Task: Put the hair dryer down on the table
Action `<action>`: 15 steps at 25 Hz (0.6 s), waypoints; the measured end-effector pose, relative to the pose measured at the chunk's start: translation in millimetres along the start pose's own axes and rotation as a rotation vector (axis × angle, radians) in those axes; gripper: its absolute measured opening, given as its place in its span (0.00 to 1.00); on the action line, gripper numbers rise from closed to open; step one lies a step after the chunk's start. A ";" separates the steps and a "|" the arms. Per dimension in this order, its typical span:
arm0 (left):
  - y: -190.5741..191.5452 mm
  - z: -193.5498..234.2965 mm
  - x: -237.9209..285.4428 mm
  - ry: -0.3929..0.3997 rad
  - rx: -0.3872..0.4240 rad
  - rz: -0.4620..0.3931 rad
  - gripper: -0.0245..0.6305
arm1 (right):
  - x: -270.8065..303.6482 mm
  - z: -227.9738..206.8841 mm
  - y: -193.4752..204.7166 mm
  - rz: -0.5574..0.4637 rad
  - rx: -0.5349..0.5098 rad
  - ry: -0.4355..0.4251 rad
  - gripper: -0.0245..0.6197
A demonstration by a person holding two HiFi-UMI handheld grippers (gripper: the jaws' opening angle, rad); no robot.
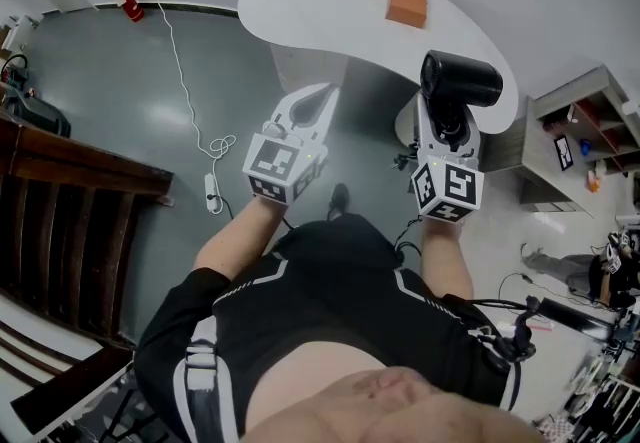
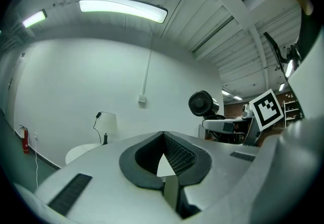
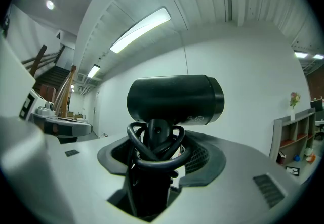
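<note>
Head view: we note the left gripper (image 1: 318, 103) and right gripper (image 1: 447, 121) side by side near the white table (image 1: 300, 1). The black hair dryer (image 1: 460, 81) stands upright in the right one.

Left gripper view: jaws tip to tip, nothing between.

Right gripper view: jaws clamp the dryer's handle (image 3: 156, 129), cord (image 3: 132, 139) looped round.

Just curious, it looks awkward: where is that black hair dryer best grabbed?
By its slim handle, coming from beneath the wide round barrel, which might slip. The right tongs grip the hair dryer just so, cord coiled round the handle.
</note>
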State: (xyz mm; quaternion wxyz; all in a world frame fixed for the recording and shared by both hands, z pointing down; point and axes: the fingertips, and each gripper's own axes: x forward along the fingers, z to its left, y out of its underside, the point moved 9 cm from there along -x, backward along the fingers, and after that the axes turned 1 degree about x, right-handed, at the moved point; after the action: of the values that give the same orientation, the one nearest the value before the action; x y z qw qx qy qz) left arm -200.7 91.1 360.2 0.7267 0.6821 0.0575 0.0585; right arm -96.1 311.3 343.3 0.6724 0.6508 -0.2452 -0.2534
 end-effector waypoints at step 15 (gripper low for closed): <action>0.5 32.9 111.2 -0.029 0.010 0.055 0.08 | 89.5 -64.1 14.8 0.024 0.026 -0.026 0.45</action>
State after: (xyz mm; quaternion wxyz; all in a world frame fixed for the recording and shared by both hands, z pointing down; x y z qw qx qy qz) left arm -85.6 76.9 362.4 0.7222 0.6877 0.0284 0.0685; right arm 13.7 300.7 356.0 0.6635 0.6533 -0.2649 -0.2506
